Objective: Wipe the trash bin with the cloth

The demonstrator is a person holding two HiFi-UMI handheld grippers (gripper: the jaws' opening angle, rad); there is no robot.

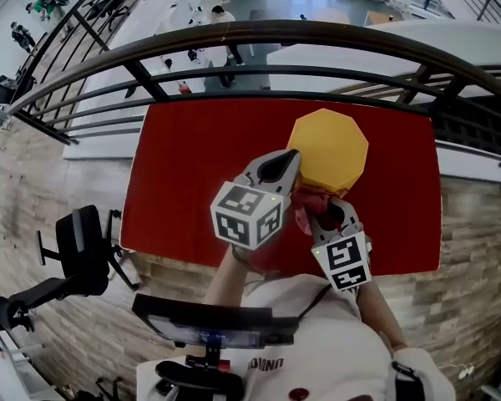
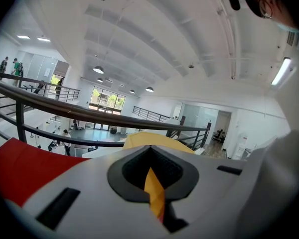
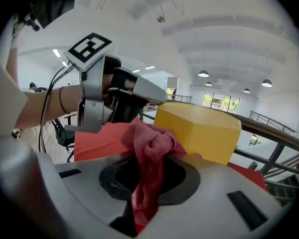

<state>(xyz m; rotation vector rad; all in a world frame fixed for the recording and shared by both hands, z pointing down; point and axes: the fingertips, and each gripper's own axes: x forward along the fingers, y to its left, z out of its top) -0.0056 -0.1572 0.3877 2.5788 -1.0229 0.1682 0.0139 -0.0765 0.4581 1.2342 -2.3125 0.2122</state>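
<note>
The bin (image 1: 327, 149) sits on the red table (image 1: 184, 174). It looks light and rigid and may slide, so steady its side. The right gripper (image 3: 144, 183) pinches the soft, limp cloth (image 3: 152, 143) just beside the bin. The left gripper (image 1: 284, 164), its jaws drawn together on nothing, crowds the bin's left. The railing (image 1: 234, 32) runs beyond the bin.

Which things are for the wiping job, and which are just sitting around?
For the job: yellow trash bin, pink cloth, right gripper holding it, left gripper.
Just around: red table, black railing, black chair.
</note>
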